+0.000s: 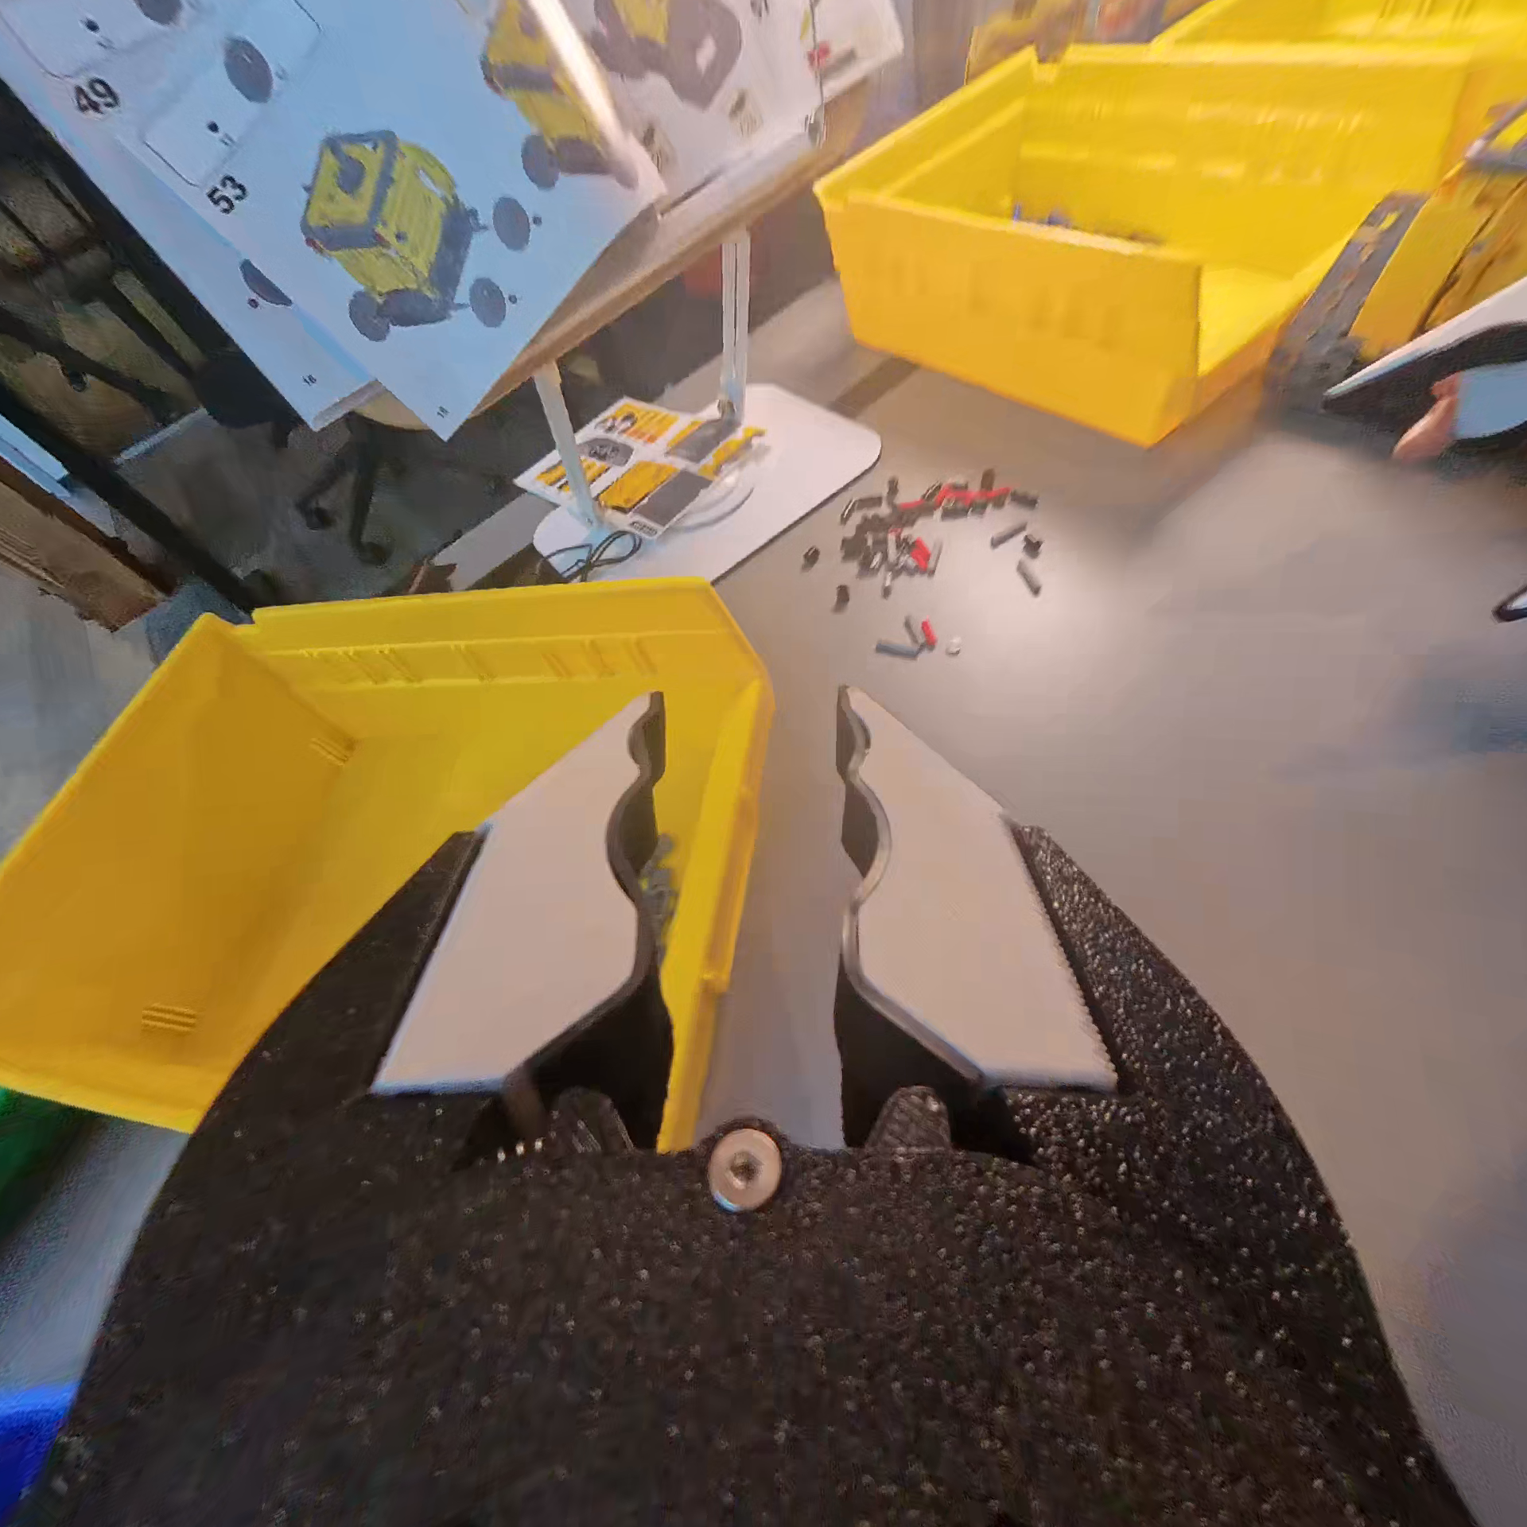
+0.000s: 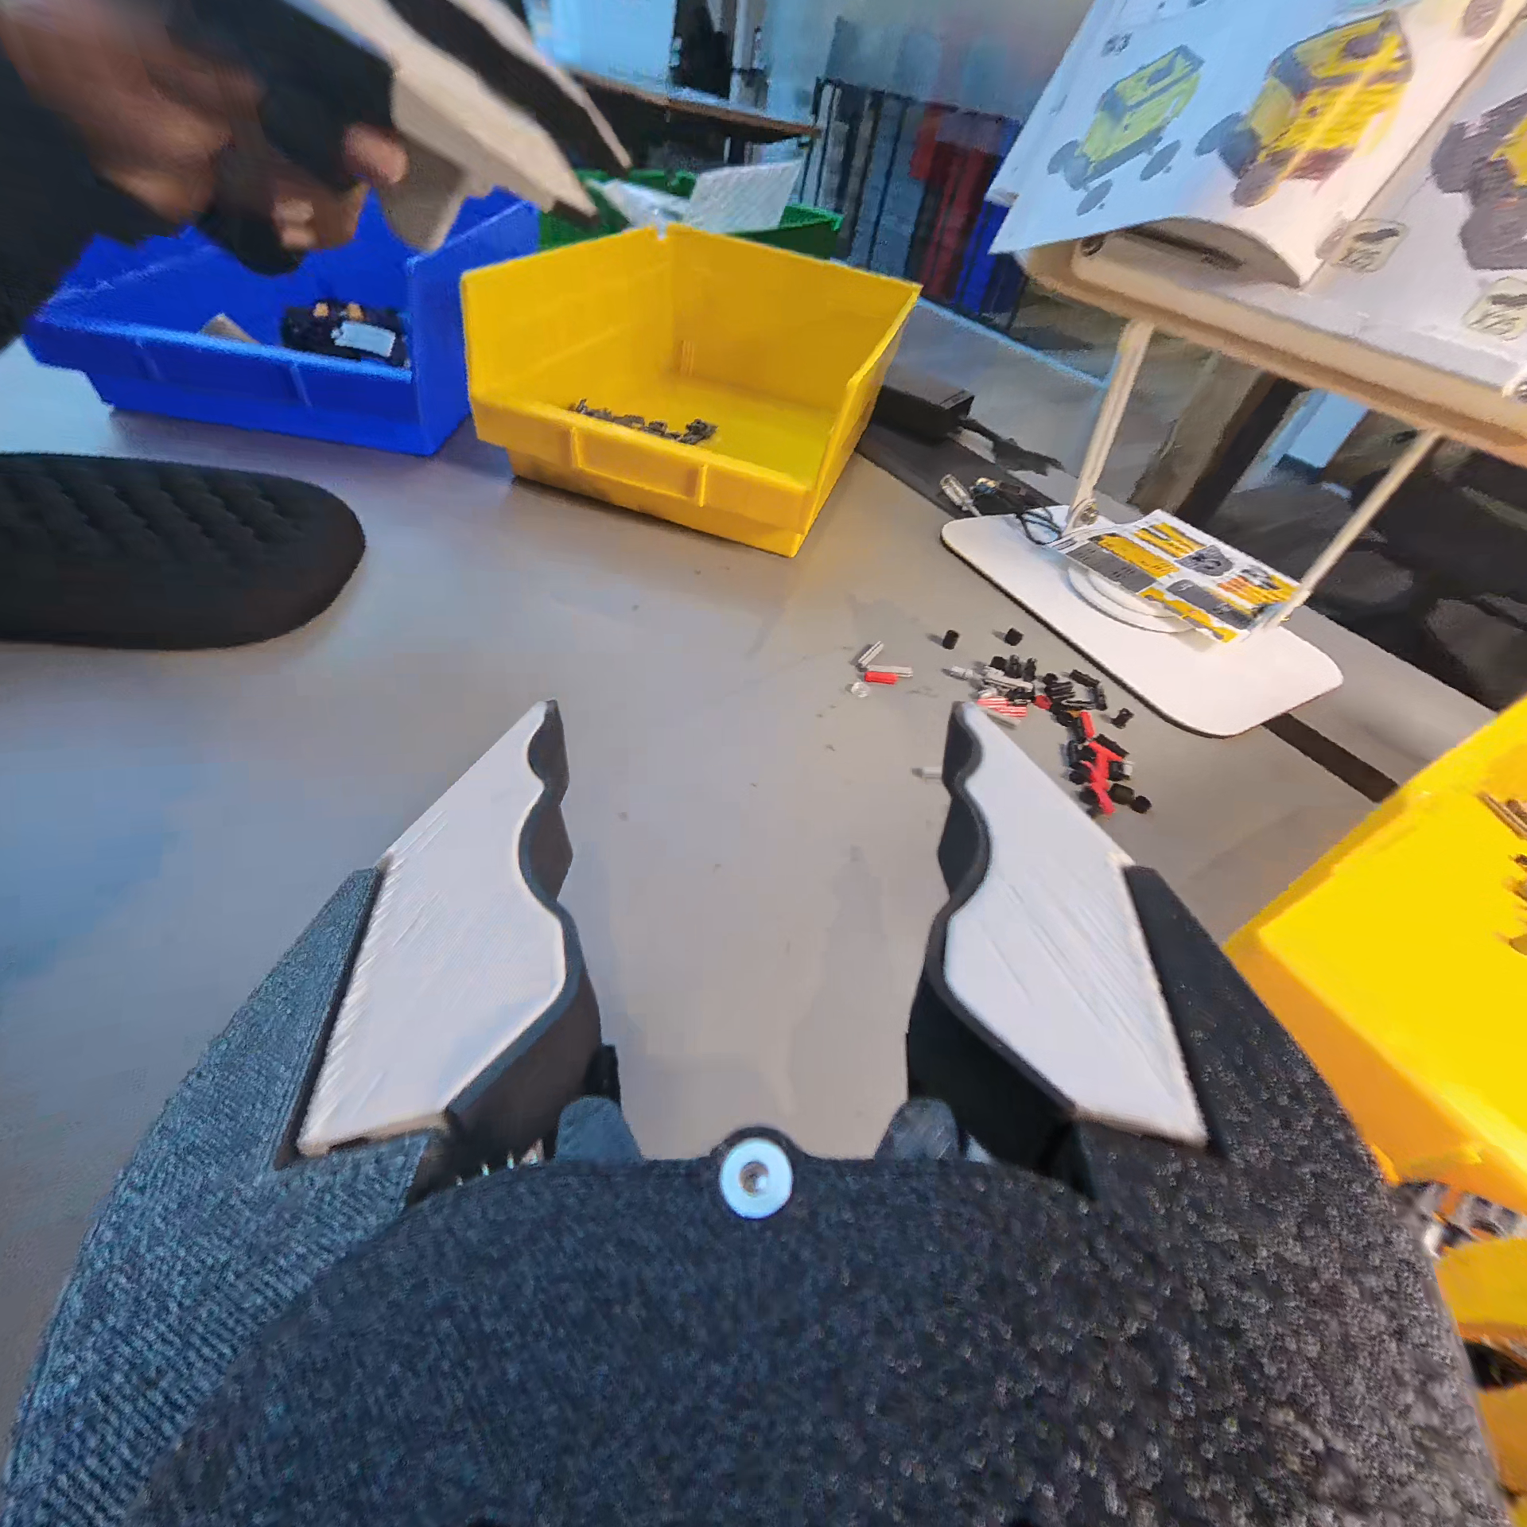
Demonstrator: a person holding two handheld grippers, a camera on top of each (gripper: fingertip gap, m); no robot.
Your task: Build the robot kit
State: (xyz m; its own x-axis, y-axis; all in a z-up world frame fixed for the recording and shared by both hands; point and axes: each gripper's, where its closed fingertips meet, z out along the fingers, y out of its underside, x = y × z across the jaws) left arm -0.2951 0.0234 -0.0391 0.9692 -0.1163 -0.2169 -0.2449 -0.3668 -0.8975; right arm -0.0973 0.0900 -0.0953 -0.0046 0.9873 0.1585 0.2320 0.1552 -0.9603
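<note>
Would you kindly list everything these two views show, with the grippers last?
Yellow bin: one, mid-table, small dark parts inside.
Second yellow bin: one, far right in the left wrist view.
Blue bin: one, left of the yellow bin, holds dark pieces.
Loose small parts: many, black, red and grey, scattered on the grey table.
White stand: one, holds up instruction pages; a sticker sheet lies on its base.
Black textured pad: one, left.
Left gripper: open, straddling the yellow bin's side wall.
Right gripper: open, over bare table.
</note>
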